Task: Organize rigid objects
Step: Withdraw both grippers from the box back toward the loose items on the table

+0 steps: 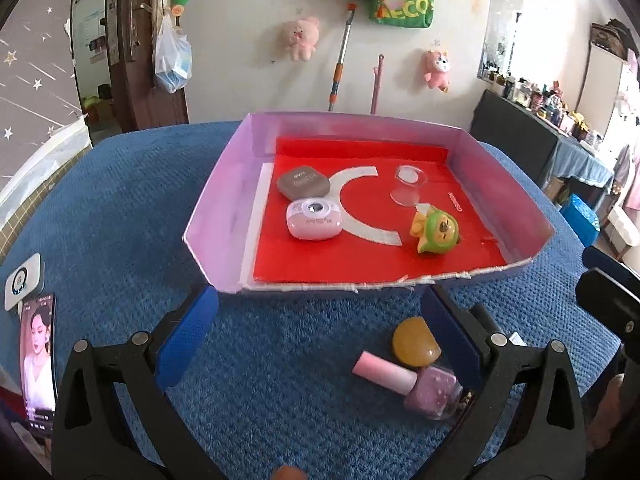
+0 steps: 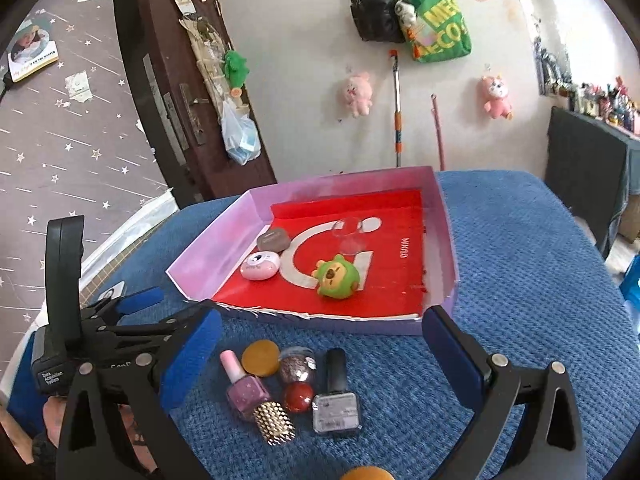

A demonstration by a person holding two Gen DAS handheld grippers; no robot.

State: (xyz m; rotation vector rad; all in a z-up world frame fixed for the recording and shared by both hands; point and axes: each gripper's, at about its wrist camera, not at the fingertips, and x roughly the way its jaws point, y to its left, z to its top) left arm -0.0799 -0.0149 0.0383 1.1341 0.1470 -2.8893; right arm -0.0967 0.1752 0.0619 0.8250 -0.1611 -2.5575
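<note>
A pink box [image 1: 212, 200] [image 2: 446, 240] with a red floor sits on the blue cloth. In it lie a brown case [image 1: 304, 185] [image 2: 273, 240], a pink case [image 1: 315, 219] [image 2: 260, 265], a clear cup [image 1: 407, 188] [image 2: 349, 234] and a green toy [image 1: 437, 230] [image 2: 336, 278]. In front of it lie a pink nail polish [image 1: 408, 384] [image 2: 242, 384], an amber disc [image 1: 416, 342] [image 2: 261, 358], a glitter ball [image 2: 296, 364], a red ball [image 2: 298, 396], a grey nail polish [image 2: 336, 396] and a gold studded piece [image 2: 275, 422]. My left gripper [image 1: 318, 336] is open, left of the pink polish. My right gripper [image 2: 320, 356] is open above the group.
A phone [image 1: 38, 364] and a small white device [image 1: 22, 280] lie at the cloth's left edge. The other gripper shows at the right edge of the left wrist view [image 1: 612, 300] and at the left in the right wrist view [image 2: 120, 320]. A door and wall stand behind the table.
</note>
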